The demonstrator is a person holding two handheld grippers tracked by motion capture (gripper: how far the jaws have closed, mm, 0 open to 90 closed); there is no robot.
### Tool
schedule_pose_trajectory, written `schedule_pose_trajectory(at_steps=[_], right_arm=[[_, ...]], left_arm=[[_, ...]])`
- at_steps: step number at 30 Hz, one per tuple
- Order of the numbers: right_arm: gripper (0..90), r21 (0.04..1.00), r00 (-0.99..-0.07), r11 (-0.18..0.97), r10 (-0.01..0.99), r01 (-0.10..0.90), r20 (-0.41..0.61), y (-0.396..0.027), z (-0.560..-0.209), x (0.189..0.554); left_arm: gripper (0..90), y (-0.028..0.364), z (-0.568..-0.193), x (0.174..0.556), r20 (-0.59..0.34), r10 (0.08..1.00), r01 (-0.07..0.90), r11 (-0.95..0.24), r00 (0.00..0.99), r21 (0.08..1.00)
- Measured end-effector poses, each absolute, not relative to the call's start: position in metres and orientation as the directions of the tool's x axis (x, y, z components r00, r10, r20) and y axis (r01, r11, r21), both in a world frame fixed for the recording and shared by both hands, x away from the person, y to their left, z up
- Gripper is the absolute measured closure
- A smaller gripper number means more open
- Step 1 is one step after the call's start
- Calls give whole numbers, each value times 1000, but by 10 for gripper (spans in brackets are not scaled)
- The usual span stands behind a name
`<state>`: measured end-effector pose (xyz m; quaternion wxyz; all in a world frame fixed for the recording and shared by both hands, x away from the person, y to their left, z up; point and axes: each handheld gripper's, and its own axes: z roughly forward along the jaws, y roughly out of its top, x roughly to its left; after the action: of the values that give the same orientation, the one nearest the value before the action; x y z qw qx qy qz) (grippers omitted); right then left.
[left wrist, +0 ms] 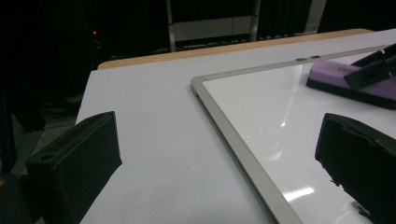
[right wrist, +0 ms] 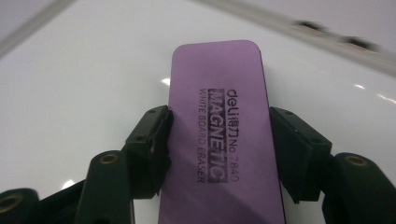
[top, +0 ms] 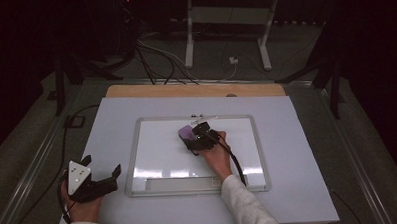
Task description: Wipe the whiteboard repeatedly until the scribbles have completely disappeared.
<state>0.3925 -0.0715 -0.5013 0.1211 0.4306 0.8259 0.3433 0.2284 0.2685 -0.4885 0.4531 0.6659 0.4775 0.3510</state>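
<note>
A white whiteboard [top: 133, 159] with a silver frame lies flat in the middle of the table. A purple magnetic eraser [top: 185, 133] rests face down on its upper middle. My right gripper [top: 193, 136] is shut on the eraser, coming at it from the near side. In the right gripper view both pads [right wrist: 156, 135] press the eraser's [right wrist: 219, 84] long sides, and the right gripper [right wrist: 219, 140] holds it against the board [right wrist: 93, 93]. My left gripper [top: 102, 165] rests open at the table's front left, off the board. Its jaws stand wide with nothing between them, the left gripper [left wrist: 219, 154] facing the board's corner [left wrist: 198, 84] and the eraser [left wrist: 336, 77].
A marker tray [top: 181, 183] runs along the board's near edge, and small clips [top: 199, 115] sit on its far edge. The white table top [top: 297, 138] has a wooden strip [top: 195, 89] at the back. Cables [top: 159, 58] and a white stand [top: 226, 21] lie on the floor beyond.
</note>
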Motion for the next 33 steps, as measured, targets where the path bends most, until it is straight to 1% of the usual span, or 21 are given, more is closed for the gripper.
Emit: schedule_pose_trajectory(at_steps=[2, 4, 5, 7, 9, 11, 12, 13, 17, 18, 20, 21, 23, 26, 28, 33], right_arm=[[412, 671, -644, 425, 758, 608, 104, -66, -501, 389], [412, 671, -646, 432, 758, 603, 92, -64, -501, 389], [412, 673, -629, 422, 773, 607, 82, -66, -501, 391], [412, 674, -553, 378, 831, 634, 55, -72, -500, 397], [412, 672, -478, 311, 876, 672, 72, -80, -501, 402], [411, 667, -452, 277, 886, 691, 101, -83, -501, 404], [411, 669, -457, 286, 885, 686, 90, -82, -501, 403], [411, 668, -480, 300, 872, 681, 98, -80, -501, 402], [411, 667, -612, 401, 783, 629, 106, -66, -501, 393], [411, 666, -633, 420, 767, 617, 102, -64, -501, 390], [412, 662, -643, 433, 759, 612, 99, -63, -500, 388], [411, 661, -636, 431, 766, 614, 92, -65, -500, 389], [412, 661, -584, 403, 809, 633, 65, -71, -499, 392], [412, 659, -500, 339, 863, 672, 65, -85, -499, 398], [411, 659, -460, 311, 886, 684, 59, -94, -499, 400], [411, 663, -398, 270, 916, 698, 45, -112, -499, 398]], left_arm=[[9, 268, -488, 228, 35, 954, 318, -134, 297, 939], [9, 269, -488, 228, 35, 955, 317, -132, 296, 939], [9, 269, -488, 228, 34, 955, 316, -130, 294, 940], [9, 269, -488, 228, 30, 955, 315, -127, 294, 940], [9, 270, -489, 228, 31, 955, 318, -128, 294, 939], [9, 269, -489, 229, 30, 955, 319, -128, 296, 939], [9, 269, -489, 229, 30, 955, 319, -129, 296, 939], [9, 269, -489, 229, 32, 954, 318, -131, 298, 939], [9, 268, -488, 228, 35, 954, 316, -134, 298, 939], [9, 268, -488, 228, 34, 954, 317, -132, 297, 939], [9, 269, -489, 228, 32, 955, 318, -130, 296, 939], [8, 269, -489, 228, 33, 955, 318, -131, 296, 939], [9, 269, -488, 228, 34, 955, 317, -132, 295, 939], [9, 270, -489, 227, 31, 956, 316, -127, 293, 940], [9, 271, -489, 227, 31, 956, 318, -127, 292, 940], [9, 271, -489, 228, 29, 956, 317, -126, 293, 940]])
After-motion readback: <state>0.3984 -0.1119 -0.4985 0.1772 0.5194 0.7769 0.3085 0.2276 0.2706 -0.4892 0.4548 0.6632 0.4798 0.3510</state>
